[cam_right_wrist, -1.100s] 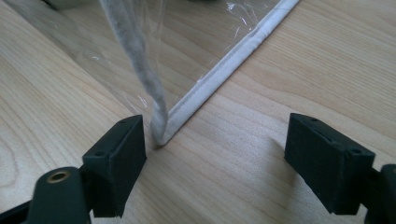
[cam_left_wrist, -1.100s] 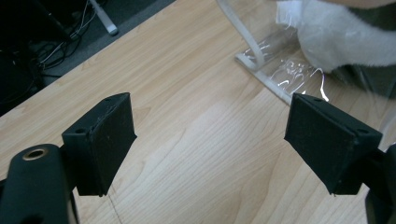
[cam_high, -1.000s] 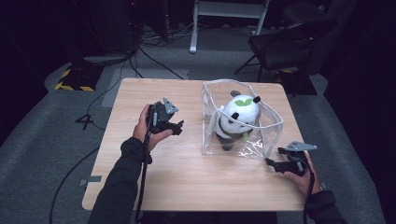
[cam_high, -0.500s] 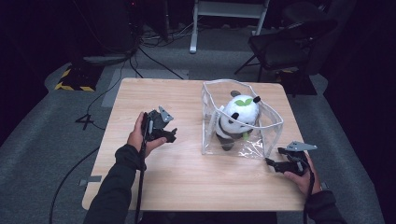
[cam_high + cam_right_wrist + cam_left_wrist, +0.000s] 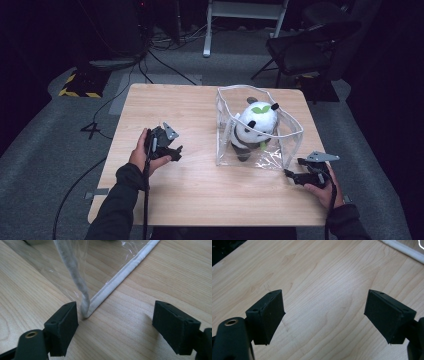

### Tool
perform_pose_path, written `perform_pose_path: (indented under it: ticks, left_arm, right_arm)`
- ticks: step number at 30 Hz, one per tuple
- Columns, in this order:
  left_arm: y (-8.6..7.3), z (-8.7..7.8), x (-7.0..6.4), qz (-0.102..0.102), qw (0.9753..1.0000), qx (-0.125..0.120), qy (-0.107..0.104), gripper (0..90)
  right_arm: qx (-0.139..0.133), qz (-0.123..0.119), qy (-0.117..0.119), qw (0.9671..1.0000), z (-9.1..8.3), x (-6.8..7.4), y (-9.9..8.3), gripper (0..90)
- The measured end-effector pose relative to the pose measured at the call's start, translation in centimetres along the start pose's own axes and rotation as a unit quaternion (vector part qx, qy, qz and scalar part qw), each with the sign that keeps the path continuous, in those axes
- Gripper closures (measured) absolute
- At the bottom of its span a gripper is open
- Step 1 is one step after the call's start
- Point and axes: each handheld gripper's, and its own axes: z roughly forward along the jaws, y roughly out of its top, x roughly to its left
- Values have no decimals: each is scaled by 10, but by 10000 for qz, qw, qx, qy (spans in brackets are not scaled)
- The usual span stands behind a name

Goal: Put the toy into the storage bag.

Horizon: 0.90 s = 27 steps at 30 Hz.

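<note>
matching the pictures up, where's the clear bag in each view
High view: bag right of centre, panda inside.
Left gripper view: its white edge at the top right corner.
Right gripper view: its bottom corner by the left jaw.
Shared landmark: the white edge.

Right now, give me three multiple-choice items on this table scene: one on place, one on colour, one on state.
1. Where is the toy panda?
A. inside the clear bag
B. on the bare table beside the bag
C. on the floor

2. What colour is the leaf on the panda's head?
A. red
B. green
C. blue

3. How does the right tool stand?
A. shut on the bag's corner
B. shut on the panda
C. open, holding nothing

Answers:
1 A, the bag's clear walls surround the panda in the high view.
2 B, a green leaf shows on its white head.
3 C, in the right gripper view the jaws stand wide apart, with the bag's corner by one of them.
</note>
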Motion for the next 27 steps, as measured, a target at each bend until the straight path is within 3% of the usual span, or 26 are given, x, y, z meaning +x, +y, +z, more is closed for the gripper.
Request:
perform_pose_path:
  ticks: [16, 21, 27]
  left_arm:
    - [-34, -4, 1, -121, 9999, 34, -65, 161]
    - [-42, -4, 0, -53, 9999, 118, -81, 161]
    - [-49, -7, 3, -199, 9990, 190, -342, 161]
  right_arm:
    - [1, -2, -2, 10000, 0, 0, 0, 204]
    - [1, -2, -3, 10000, 0, 0, 0, 204]
    - [1, -2, -3, 10000, 0, 0, 0, 204]
